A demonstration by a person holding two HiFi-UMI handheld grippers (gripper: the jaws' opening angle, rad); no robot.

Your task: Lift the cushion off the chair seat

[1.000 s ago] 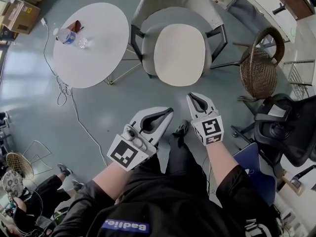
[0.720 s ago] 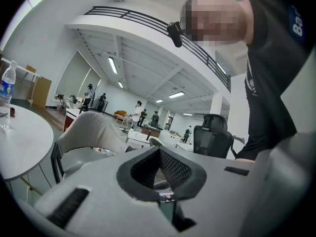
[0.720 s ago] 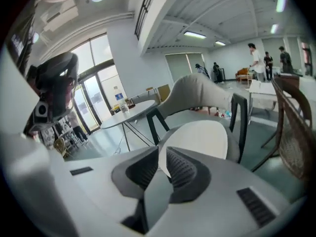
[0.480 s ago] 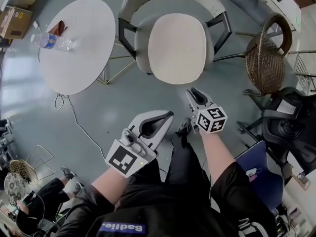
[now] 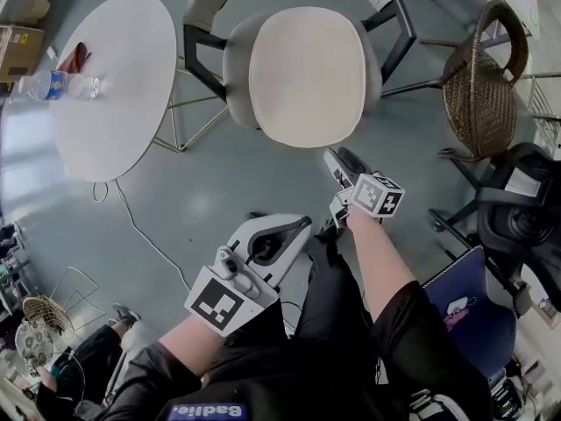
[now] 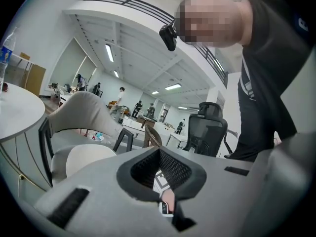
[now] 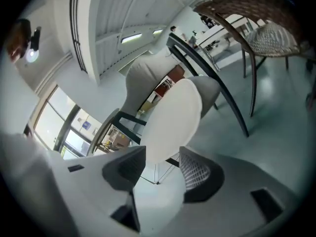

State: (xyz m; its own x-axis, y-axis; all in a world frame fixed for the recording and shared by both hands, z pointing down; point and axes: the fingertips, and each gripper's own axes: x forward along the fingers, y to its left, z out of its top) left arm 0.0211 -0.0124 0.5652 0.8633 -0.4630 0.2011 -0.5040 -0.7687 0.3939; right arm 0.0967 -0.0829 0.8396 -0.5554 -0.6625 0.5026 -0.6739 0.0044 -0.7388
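A cream oval cushion (image 5: 307,73) lies flat on the seat of a grey armchair (image 5: 238,55) with black arms. My right gripper (image 5: 337,159) hovers over the floor just short of the seat's front edge, turned on its side. Its jaws are opening with nothing between them. In the right gripper view the cushion (image 7: 175,117) shows beyond the parted jaws of the right gripper (image 7: 163,154). My left gripper (image 5: 301,224) hangs lower and nearer my legs, shut on nothing. The left gripper view looks past the left gripper (image 6: 159,149) to the cushion (image 6: 84,157) at far left.
A round white table (image 5: 114,77) with a water bottle (image 5: 42,84) stands left of the chair, and a cable (image 5: 140,226) trails over the floor. A wicker chair (image 5: 482,86) and a black office chair (image 5: 526,226) stand to the right.
The chair has come nearer in the head view. Both grippers have sunk lower. The right gripper has rolled onto its side and its jaws have parted.
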